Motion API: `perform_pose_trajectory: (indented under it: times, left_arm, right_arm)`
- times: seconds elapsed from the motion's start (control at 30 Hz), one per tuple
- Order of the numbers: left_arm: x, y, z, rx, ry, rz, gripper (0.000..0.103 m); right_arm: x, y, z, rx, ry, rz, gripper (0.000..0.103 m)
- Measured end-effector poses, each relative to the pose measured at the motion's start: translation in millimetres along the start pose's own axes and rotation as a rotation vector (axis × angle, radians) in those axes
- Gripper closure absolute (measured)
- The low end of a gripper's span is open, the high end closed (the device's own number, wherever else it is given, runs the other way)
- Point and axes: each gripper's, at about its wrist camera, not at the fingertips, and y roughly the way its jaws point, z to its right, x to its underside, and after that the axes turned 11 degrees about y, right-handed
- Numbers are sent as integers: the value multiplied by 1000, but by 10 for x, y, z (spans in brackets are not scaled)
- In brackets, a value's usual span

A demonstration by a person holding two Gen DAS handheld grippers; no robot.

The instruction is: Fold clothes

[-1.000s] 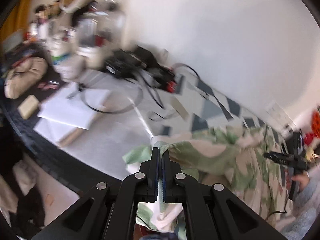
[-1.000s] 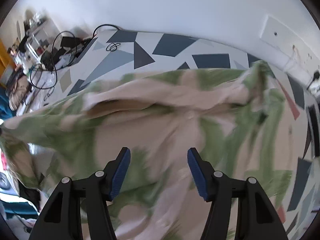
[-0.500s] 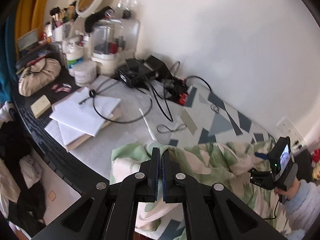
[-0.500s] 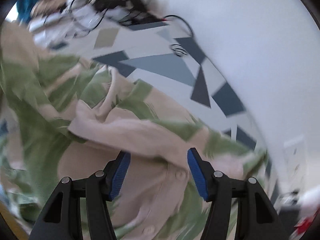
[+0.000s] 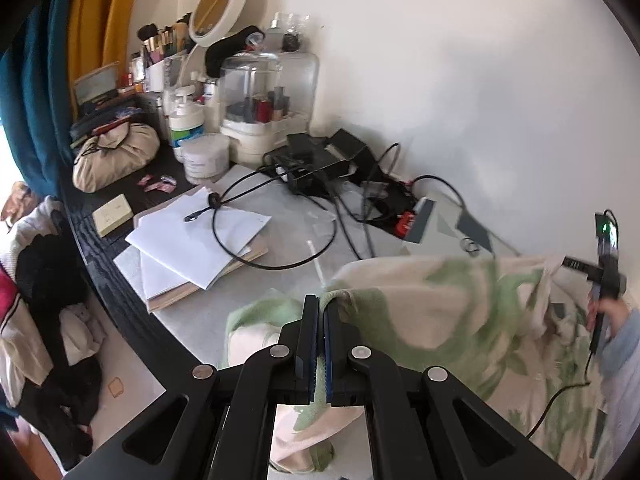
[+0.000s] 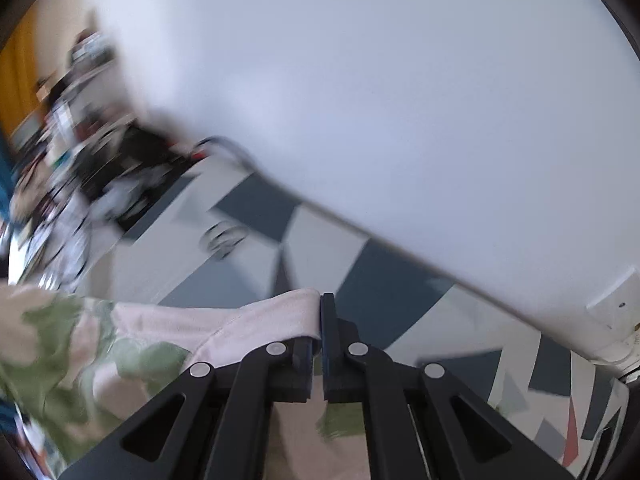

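A cream garment with green leaf print (image 5: 440, 312) hangs stretched between my two grippers above the table. My left gripper (image 5: 321, 304) is shut on one edge of it, cloth pinched between the blue pads. In the right wrist view my right gripper (image 6: 320, 304) is shut on a pale folded edge of the same garment (image 6: 256, 316), which drapes to the left and below the jaws. In the left wrist view the right gripper (image 5: 576, 266) shows at the far right, held by a hand (image 5: 608, 312), gripping the garment's far corner.
A table cover with grey and blue triangles (image 6: 380, 272) lies along a white wall (image 6: 400, 100). At the left are papers (image 5: 192, 240), black cables and chargers (image 5: 320, 160), cosmetics containers (image 5: 264, 100), a round mirror (image 5: 218, 10) and a beige pouch (image 5: 116, 156). Clothes (image 5: 48, 320) lie beyond the table's dark edge.
My right gripper has closed on the garment's pale edge and swung sideways, lifting it. The left gripper stays shut on its edge and has shifted a little; the cloth now stretches between them.
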Motion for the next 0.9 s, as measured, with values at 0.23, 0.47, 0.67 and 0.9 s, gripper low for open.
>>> perform_pose_trajectory:
  times: [0.23, 0.47, 0.67, 0.9]
  left_arm:
    - [56, 509, -20, -20, -24, -159, 99]
    - [29, 437, -16, -3, 4, -151, 99]
    - [-11, 531, -45, -54, -24, -152, 99]
    - [32, 567, -72, -64, -57, -143, 99]
  right_arm:
    - [-277, 597, 45, 79, -32, -156, 69]
    - [-155, 243, 175, 2, -39, -146, 57]
    - [-226, 83, 167, -10, 6, -37, 60]
    - [-113, 285, -151, -253, -53, -220, 59]
